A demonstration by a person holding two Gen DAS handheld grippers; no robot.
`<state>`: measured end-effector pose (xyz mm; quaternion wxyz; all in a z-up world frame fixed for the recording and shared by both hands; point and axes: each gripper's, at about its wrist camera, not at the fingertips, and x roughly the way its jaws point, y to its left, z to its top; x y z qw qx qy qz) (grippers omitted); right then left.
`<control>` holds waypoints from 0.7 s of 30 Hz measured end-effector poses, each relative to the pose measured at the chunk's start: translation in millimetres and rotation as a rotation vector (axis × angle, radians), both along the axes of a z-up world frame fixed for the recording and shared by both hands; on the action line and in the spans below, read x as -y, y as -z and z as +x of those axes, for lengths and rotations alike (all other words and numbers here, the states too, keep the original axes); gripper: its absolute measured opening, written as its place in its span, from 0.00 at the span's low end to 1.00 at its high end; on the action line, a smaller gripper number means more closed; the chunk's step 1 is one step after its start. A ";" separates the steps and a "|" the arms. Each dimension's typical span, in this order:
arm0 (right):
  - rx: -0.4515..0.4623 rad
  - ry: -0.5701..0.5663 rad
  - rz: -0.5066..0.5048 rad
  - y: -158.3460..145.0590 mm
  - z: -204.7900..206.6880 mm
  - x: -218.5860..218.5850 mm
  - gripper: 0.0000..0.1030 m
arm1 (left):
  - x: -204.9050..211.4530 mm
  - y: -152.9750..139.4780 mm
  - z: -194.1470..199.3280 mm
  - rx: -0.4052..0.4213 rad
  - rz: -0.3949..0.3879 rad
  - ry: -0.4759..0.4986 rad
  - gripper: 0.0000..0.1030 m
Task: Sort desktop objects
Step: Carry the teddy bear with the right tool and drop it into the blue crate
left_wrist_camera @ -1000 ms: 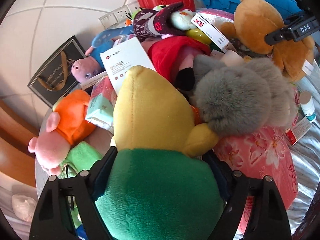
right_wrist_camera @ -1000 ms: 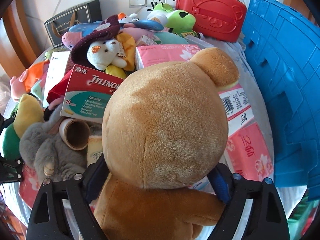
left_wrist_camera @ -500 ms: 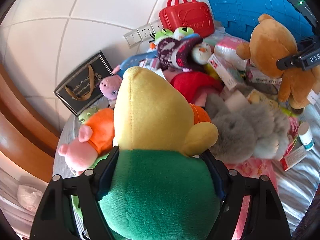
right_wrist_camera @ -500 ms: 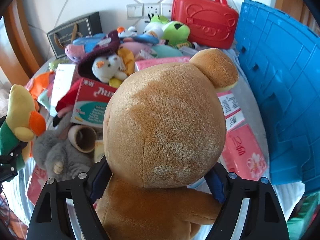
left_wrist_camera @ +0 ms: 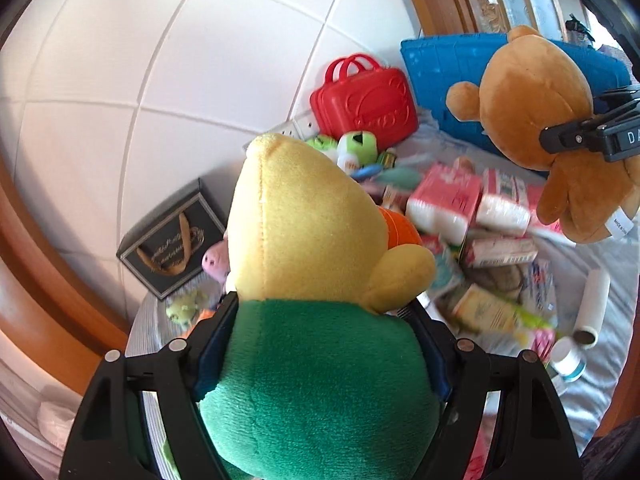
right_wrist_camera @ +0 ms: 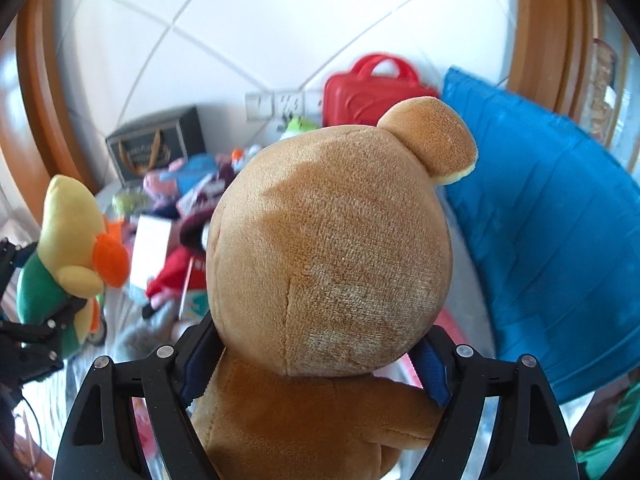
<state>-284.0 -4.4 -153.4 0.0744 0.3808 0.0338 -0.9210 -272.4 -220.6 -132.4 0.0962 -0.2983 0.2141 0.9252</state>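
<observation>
Both grippers were up off the heap, each with a soft toy clamped in it. The left gripper (left_wrist_camera: pixel 324 344) had its jaws set wide around the green body of a yellow-headed plush duck (left_wrist_camera: pixel 304 240), blue pads pressed into its sides, the orange beak poking out to the right. In the last second those jaws had just been closing a little on the toy. The right gripper (right_wrist_camera: pixel 316 364) held a brown teddy bear (right_wrist_camera: pixel 332 256) at the neck, its jaws likewise spread wide and pressing in, the round head and one ear filling the view ahead of it.

From the left wrist view the bear (left_wrist_camera: pixel 536 100) hung in the air at the upper right, pinched in the other gripper's black fingers (left_wrist_camera: pixel 568 138), with a white label dangling from one foot. From the right wrist view the duck (right_wrist_camera: pixel 72 240) was aloft at the far left.

Below them lay the pile on the grey table (left_wrist_camera: pixel 600 384): pink tissue packs (left_wrist_camera: pixel 444 200), medicine boxes, a cardboard tube (left_wrist_camera: pixel 592 308), a small white bottle (left_wrist_camera: pixel 568 360). Against the tiled wall stood a red toy suitcase (left_wrist_camera: pixel 364 100), a dark gift bag (left_wrist_camera: pixel 172 240), and a blue plastic crate (right_wrist_camera: pixel 560 240) to the right.
</observation>
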 end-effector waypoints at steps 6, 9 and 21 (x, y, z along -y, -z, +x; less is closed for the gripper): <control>-0.119 0.085 -0.032 -48.5 2.5 -35.6 0.80 | -47.5 -34.1 -17.1 -0.062 0.035 0.083 0.76; -0.181 0.128 -0.060 -75.5 3.4 -61.5 0.80 | -75.6 -51.5 -25.4 -0.090 0.050 0.128 0.76; -0.354 0.232 -0.082 -145.6 15.0 -190.3 0.80 | -235.7 -114.1 -53.6 -0.216 0.072 0.301 0.77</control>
